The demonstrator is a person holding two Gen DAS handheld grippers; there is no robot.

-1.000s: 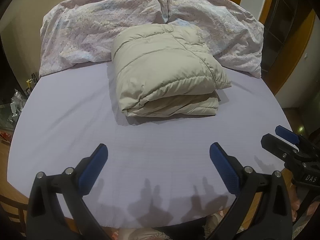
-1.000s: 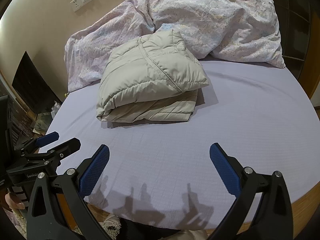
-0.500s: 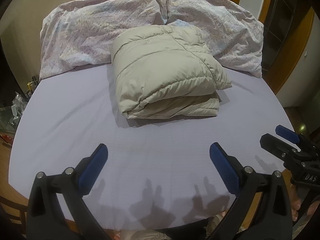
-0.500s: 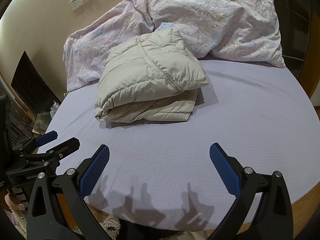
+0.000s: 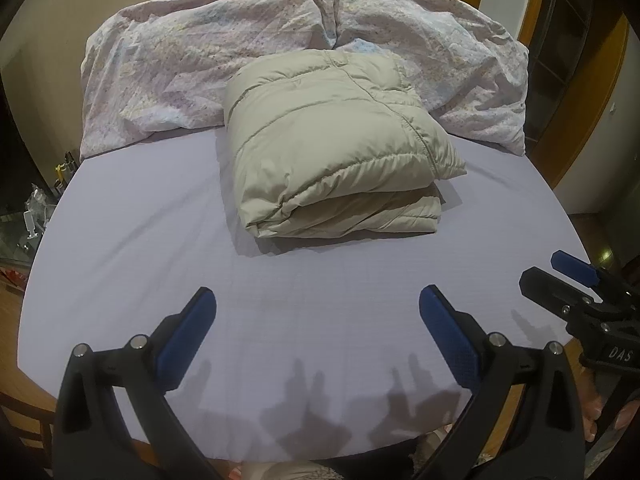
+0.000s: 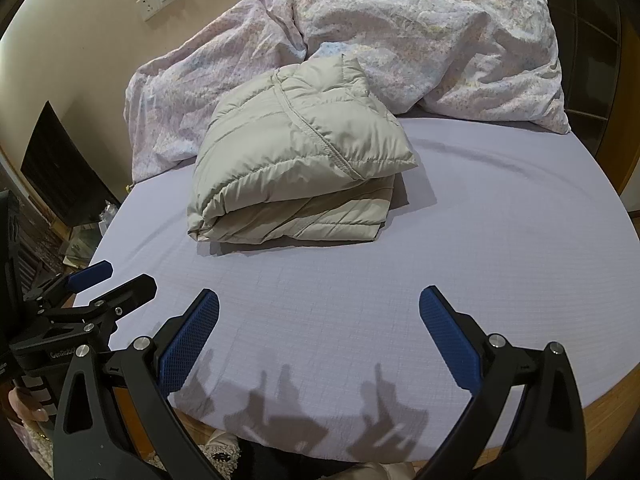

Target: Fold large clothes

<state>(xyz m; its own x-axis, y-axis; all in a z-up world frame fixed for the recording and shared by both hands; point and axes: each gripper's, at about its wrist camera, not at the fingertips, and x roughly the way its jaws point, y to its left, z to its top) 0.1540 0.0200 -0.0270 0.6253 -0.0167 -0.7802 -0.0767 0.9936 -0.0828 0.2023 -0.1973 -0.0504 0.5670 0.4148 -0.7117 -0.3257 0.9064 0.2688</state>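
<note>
Over the last second almost nothing changed: the beige quilted puffer jacket [image 5: 336, 144] sat folded into a thick bundle mid-bed on the lilac fitted sheet [image 5: 132, 248], its far edge against the crumpled floral duvet [image 5: 192, 64]. The left tongs [image 5: 316, 332] and right tongs [image 6: 320, 332] stayed wide apart, empty, hanging over the near edge; the fold looked finished

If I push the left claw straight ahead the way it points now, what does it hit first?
Probably the folded jacket. The left claw is open over bare sheet, nothing between it and the jacket. If it points downward, it may meet the sheet first.
</note>
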